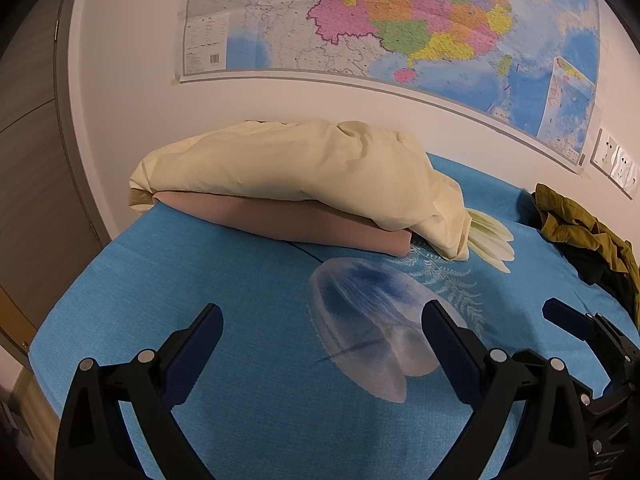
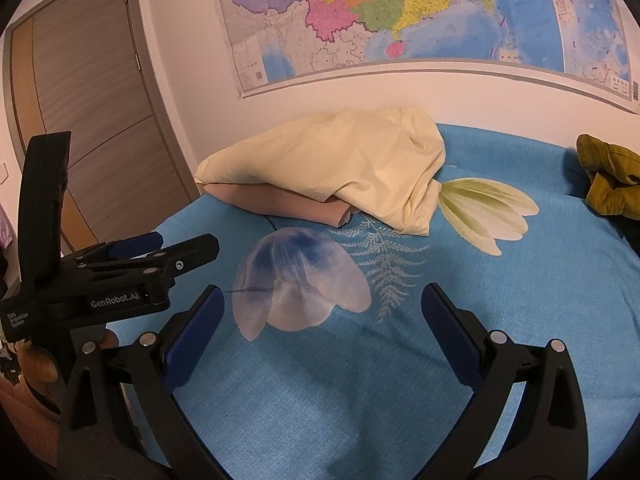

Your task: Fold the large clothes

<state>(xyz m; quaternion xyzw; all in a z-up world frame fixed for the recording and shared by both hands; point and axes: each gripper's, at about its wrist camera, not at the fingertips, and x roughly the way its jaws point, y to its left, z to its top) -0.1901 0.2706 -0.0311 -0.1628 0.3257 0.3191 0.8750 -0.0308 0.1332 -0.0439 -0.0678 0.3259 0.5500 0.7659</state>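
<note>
Olive clothes [image 1: 580, 232] far R of fingers [image 1: 208, 332]

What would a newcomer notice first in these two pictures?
First, the big coloured wall map above the bed, and the bright blue bedsheet printed with a large pale flower. At the bed's head a cream pillow lies on a folded pinkish cloth; an olive-green garment lies crumpled at the right.

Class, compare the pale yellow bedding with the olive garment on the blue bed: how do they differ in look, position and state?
The pale yellow bedding is light and lies near the wall on a folded pink layer; the olive garment is dark and sits at the bed's right edge. The bedding forms a long, smooth mound; the garment is a crumpled heap. Both rest on the blue bedsheet, untouched by either claw.
</note>
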